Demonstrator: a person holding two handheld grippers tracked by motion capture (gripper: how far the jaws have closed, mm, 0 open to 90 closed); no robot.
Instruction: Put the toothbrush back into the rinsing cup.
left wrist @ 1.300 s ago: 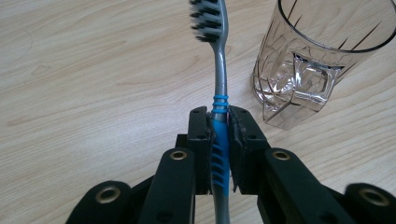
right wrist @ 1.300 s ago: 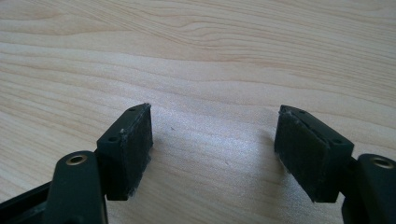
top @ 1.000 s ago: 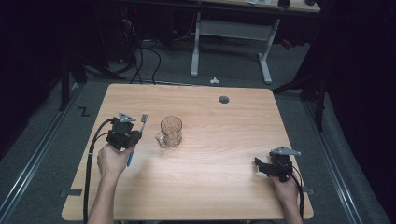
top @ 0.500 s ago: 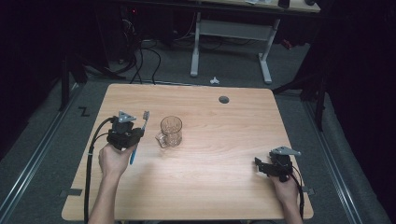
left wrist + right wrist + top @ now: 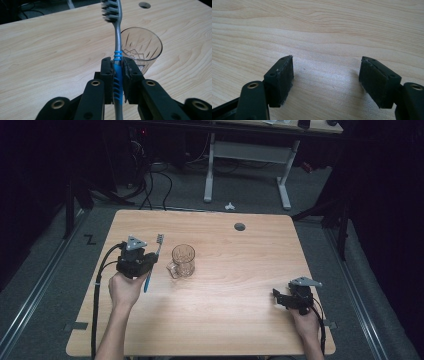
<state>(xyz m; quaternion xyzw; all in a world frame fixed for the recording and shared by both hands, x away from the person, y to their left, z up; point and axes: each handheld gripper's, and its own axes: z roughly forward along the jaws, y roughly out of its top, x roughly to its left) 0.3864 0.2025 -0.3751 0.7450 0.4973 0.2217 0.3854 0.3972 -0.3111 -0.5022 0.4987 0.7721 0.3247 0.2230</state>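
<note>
**Carrying the toothbrush toward the glass**

Lifting off the counter [image 5: 250, 270], the toothbrush [image 5: 153, 261] now rides in the left gripper [image 5: 142, 265], which has edged a little farther and rightward over the last second, closer to the glass mug [image 5: 182, 260]. In the left gripper view the jaws are pinched tight on the blue ribbed grip of the toothbrush [image 5: 118, 75], with the grey neck and bristle head pointing away from the hand, up past the mug's open rim [image 5: 141, 45]. From above, the bristles sit at the far end and the blue handle tail pokes out toward the person's hand [image 5: 125, 290].

The mug stands upright just right of the gripper, handle turned toward the near left, not touched by anything.

That small shift suggests the work has passed the pickup and is in the approach: the brush probably needs to be swung over the mouth of the mug and lowered in. It is still beside the mug, not above it.

The right gripper [image 5: 286, 299] rests near the right near corner of the counter, jaws spread wide over bare wood, holding nothing.
</note>
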